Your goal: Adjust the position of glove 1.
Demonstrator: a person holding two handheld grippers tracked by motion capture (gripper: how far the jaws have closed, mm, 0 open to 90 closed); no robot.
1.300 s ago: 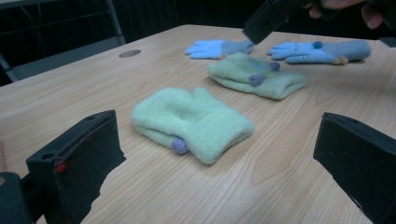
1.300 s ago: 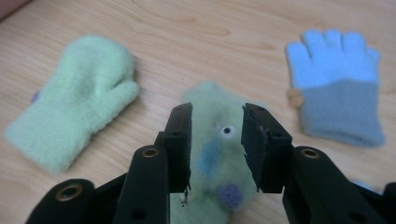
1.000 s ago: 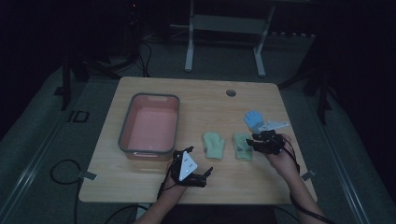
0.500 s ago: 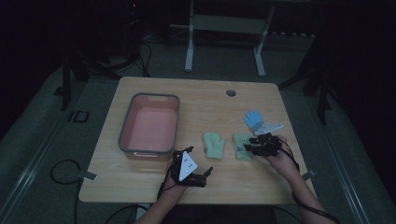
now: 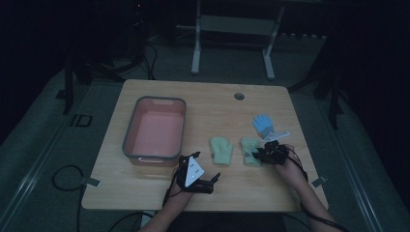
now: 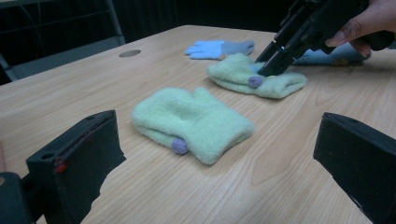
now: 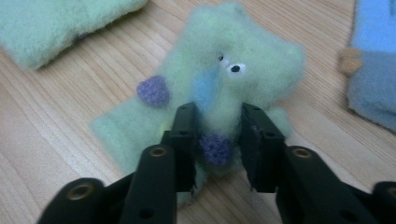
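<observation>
Two light green mittens lie side by side on the wooden table. My right gripper (image 5: 257,154) (image 7: 217,122) has come down on the right-hand green mitten (image 5: 249,146) (image 7: 243,51). Its jaws have just been closing and now pinch a bunched fold of the fleece beside a purple dot. In the left gripper view that same gripper (image 6: 273,65) presses into the farther mitten (image 6: 243,81). My left gripper (image 5: 207,166) (image 6: 219,122) rests near the front edge, open and holding nothing, facing the nearer green mitten (image 5: 221,150) (image 6: 196,121).
A blue glove (image 5: 263,124) (image 6: 215,46) (image 7: 373,70) lies just behind the right mitten. A pink bin (image 5: 127,137) with a grey rim stands on the left half of the table. A round cable hole (image 5: 239,96) sits near the far edge.
My right gripper has sunk a little onto the right green mitten and its jaws have narrowed around the fabric. The left gripper has stayed where it was.
</observation>
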